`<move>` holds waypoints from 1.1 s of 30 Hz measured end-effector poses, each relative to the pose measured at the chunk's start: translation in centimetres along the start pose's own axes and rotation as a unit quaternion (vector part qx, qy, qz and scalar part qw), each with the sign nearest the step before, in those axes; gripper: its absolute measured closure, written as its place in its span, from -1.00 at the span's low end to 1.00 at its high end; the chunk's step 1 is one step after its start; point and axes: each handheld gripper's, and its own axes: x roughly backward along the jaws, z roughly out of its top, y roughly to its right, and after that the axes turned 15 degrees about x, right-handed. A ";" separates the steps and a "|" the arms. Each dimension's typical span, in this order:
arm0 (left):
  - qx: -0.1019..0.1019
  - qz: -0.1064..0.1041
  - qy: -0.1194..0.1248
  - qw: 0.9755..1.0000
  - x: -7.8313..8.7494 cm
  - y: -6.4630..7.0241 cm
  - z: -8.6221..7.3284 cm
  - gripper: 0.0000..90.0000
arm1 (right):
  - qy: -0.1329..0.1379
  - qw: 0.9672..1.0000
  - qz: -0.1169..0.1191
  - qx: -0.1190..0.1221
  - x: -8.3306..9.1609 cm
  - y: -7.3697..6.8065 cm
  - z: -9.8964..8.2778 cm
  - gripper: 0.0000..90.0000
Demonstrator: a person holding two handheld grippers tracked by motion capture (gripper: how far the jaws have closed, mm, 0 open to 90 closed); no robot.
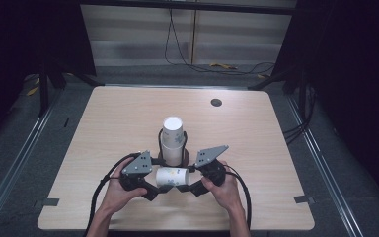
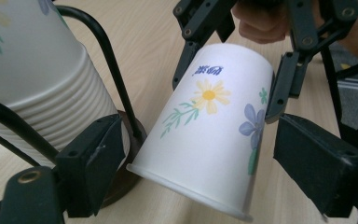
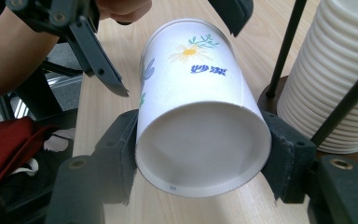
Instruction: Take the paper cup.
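Cup base [image 3: 200, 149], right gripper view's own.

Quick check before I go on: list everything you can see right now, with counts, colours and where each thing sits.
Paper cup: one, white with flower print and blue lettering, lying on its side between the two grippers near the front of the table.
Cup stack: one nested stack, white, upside down in the holder, mid-table.
Holder: one, black wire uprights on a dark round base, around the stack.
Table: one, light wood.
Table hole: one, dark, far right of the tabletop.
Red cloth: one, beside the table.
Left gripper: black, jaws open beside the cup's rim end.
Right gripper: black, shut on the paper cup's base end.
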 end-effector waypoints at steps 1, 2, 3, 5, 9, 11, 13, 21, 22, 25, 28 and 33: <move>0.000 0.000 0.000 1.000 0.0 0.0 0.0 -0.65 | 0.000 1.000 0.000 0.000 0.0 0.0 0.0 -0.20; -0.002 0.000 0.002 1.000 0.1 0.0 0.0 -0.65 | 0.000 1.000 -0.001 -0.001 0.0 0.0 0.0 -0.20; 0.003 0.001 0.009 1.000 0.2 0.0 0.0 -0.65 | 0.002 1.000 -0.003 -0.002 0.1 0.0 -0.1 -0.20; 0.003 -0.001 0.015 1.000 0.4 -0.1 -0.1 -0.65 | 0.006 1.000 -0.002 -0.004 0.1 0.1 -0.2 -0.20; 0.019 -0.008 0.034 0.999 0.5 -0.3 -0.4 -0.65 | 0.017 1.000 -0.005 -0.010 0.3 0.1 -0.7 -0.20; 0.023 -0.010 0.041 0.999 0.6 -0.4 -0.6 -0.65 | 0.024 1.000 -0.005 -0.015 0.3 0.1 -1.0 -0.20; 0.026 -0.012 0.047 0.998 0.6 -0.5 -0.7 -0.65 | 0.029 0.999 -0.008 -0.020 0.4 0.0 -1.4 -0.20; 0.039 -0.016 0.068 0.997 0.8 -0.6 -1.4 -0.65 | 0.057 0.998 -0.017 -0.028 0.7 -0.1 -2.2 -0.20; 0.041 -0.015 0.072 0.996 0.8 -0.6 -1.6 -0.65 | 0.065 0.997 -0.019 -0.031 0.7 -0.2 -2.5 -0.20; 0.045 -0.016 0.077 0.996 0.9 -0.6 -1.8 -0.65 | 0.073 0.997 -0.019 -0.033 0.7 -0.2 -2.8 -0.20; 0.056 -0.029 0.093 0.994 1.0 -0.7 -2.2 -0.65 | 0.088 0.995 -0.019 -0.034 0.8 -0.3 -3.1 -0.20; 0.052 -0.040 0.091 0.994 0.8 -0.6 -2.4 -0.66 | 0.096 0.995 -0.020 -0.032 0.8 -0.5 -3.2 -0.20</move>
